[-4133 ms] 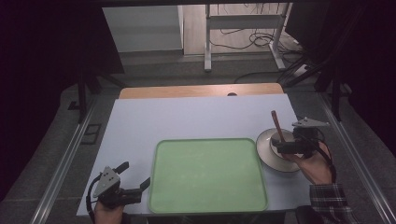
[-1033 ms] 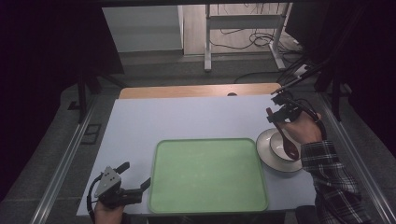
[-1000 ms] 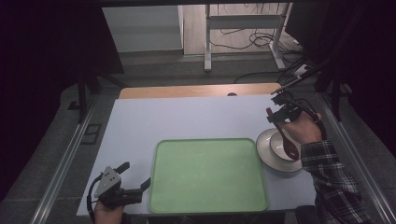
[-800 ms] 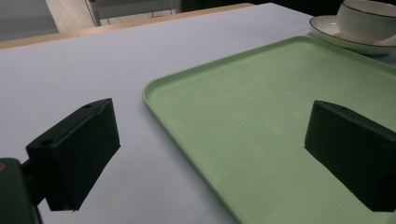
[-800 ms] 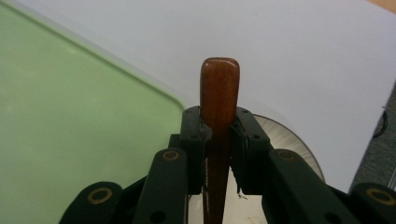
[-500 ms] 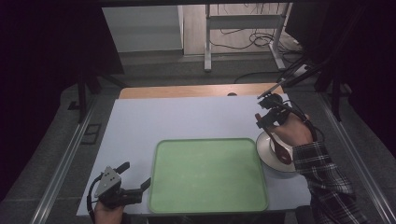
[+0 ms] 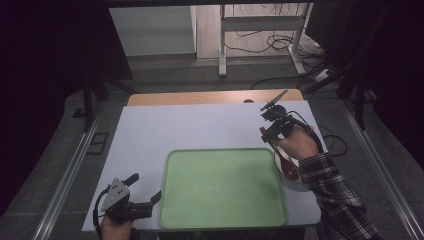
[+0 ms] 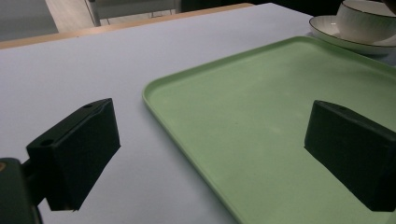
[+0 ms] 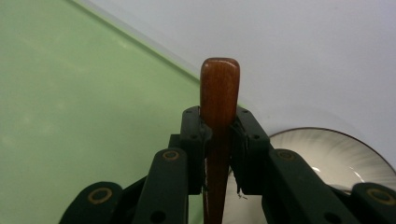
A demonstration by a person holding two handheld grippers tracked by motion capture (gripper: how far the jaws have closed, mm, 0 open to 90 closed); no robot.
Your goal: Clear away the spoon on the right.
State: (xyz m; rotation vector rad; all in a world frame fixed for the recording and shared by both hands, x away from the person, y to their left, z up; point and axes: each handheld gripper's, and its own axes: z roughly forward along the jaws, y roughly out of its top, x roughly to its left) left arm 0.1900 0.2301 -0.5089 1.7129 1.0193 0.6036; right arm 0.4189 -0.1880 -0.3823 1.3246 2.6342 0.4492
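My right gripper [image 7: 265, 129] hovers off the far right corner of the green tray [image 7: 225, 190], shut on a brown wooden spoon [image 7: 289, 161]. In the right gripper view the jaws [image 9: 219, 126] clamp the spoon's handle [image 9: 219, 86], whose rounded end sticks out past them above the tray's edge [image 9: 140, 42]. Below the hand sits a white saucer [image 7: 286, 175]; a white cup [image 8: 366, 18] stands on the saucer [image 8: 334, 37]. My left gripper [image 7: 145, 187] rests open at the tray's near left corner, with nothing between its fingers [image 8: 74, 149].
The white table top [image 7: 200, 125] has a wooden strip [image 7: 210, 96] along its far edge. Metal rails [image 7: 75, 165] flank the table on both sides. Cables [image 7: 280, 80] lie on the floor beyond it.
My right gripper has carried the spoon leftward from over the saucer toward the tray's far right corner, dropping slightly. The left gripper has stayed put.
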